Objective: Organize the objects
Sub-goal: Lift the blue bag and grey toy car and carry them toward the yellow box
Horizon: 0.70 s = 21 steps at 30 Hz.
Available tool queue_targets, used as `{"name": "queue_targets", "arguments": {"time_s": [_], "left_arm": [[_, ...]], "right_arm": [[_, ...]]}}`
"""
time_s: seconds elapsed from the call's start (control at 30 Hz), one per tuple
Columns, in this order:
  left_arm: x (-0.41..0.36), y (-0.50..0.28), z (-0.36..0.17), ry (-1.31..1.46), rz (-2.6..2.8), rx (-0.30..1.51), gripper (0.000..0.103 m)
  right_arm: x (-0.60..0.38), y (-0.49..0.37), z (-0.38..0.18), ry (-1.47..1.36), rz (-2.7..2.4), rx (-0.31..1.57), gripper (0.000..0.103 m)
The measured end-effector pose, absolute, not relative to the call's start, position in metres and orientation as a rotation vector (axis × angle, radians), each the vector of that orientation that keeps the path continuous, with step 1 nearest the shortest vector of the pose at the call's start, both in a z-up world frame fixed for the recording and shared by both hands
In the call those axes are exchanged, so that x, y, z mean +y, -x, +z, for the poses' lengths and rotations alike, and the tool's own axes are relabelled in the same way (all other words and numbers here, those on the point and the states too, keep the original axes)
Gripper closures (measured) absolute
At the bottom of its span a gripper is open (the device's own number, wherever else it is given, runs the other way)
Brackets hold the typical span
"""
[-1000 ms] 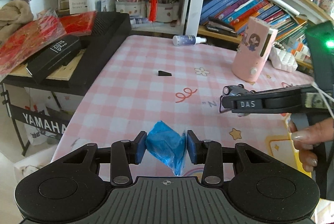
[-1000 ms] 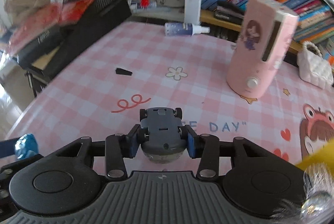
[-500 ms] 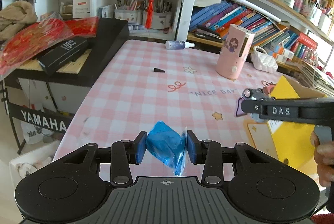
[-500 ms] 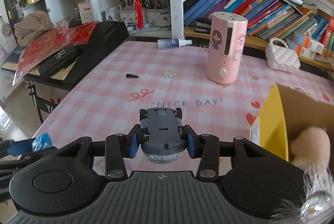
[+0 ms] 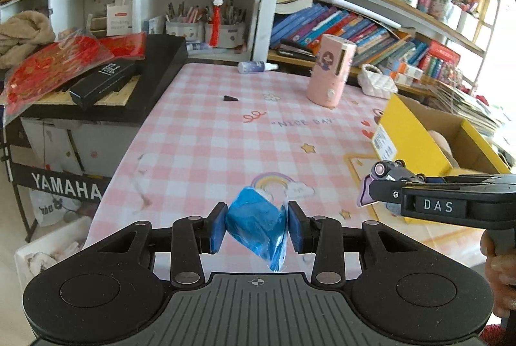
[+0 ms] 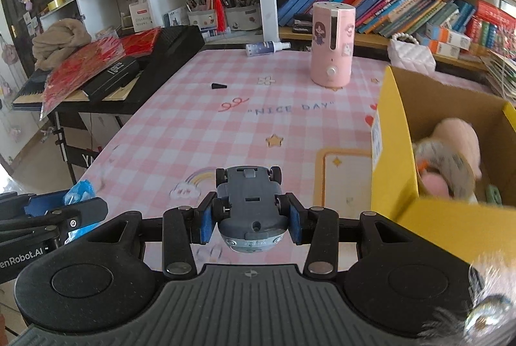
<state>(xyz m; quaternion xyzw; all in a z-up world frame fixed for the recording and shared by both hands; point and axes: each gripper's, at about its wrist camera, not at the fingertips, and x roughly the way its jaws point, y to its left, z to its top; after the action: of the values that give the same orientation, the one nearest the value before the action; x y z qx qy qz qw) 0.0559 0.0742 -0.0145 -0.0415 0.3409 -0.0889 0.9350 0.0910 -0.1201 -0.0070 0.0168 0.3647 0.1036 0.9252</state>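
Note:
My left gripper [image 5: 256,228] is shut on a crumpled blue plastic packet [image 5: 258,225], held above the near end of the pink checked table [image 5: 225,146]. My right gripper [image 6: 248,217] is shut on a grey toy car [image 6: 250,204], underside up, held above the table left of a yellow cardboard box [image 6: 391,152]. The box holds a pink plush toy [image 6: 451,146]. In the left wrist view the right gripper [image 5: 380,188] with the car shows at the right, in front of the box [image 5: 409,142].
A pink cylindrical device [image 6: 332,45] stands at the table's far side, with a spray bottle [image 6: 266,47] lying behind it. A small black wedge [image 6: 218,86] lies on the table. A black keyboard [image 5: 142,81] with clutter stands left. Bookshelves line the back.
Both grippers have pulled back toward the table's near end with their objects still held. The yellow box has come into view on the right.

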Motion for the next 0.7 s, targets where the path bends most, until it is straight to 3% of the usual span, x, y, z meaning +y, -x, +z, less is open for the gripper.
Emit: {"name": "queue_targets", "arguments": {"time_s": [0.7], "left_arm": [[0.025,0.016,-0.015,-0.057,-0.45,0.706,0.066]], "right_arm": [[-0.158,0.043,-0.018,-0.166,-0.003,0.763,0.062]]}}
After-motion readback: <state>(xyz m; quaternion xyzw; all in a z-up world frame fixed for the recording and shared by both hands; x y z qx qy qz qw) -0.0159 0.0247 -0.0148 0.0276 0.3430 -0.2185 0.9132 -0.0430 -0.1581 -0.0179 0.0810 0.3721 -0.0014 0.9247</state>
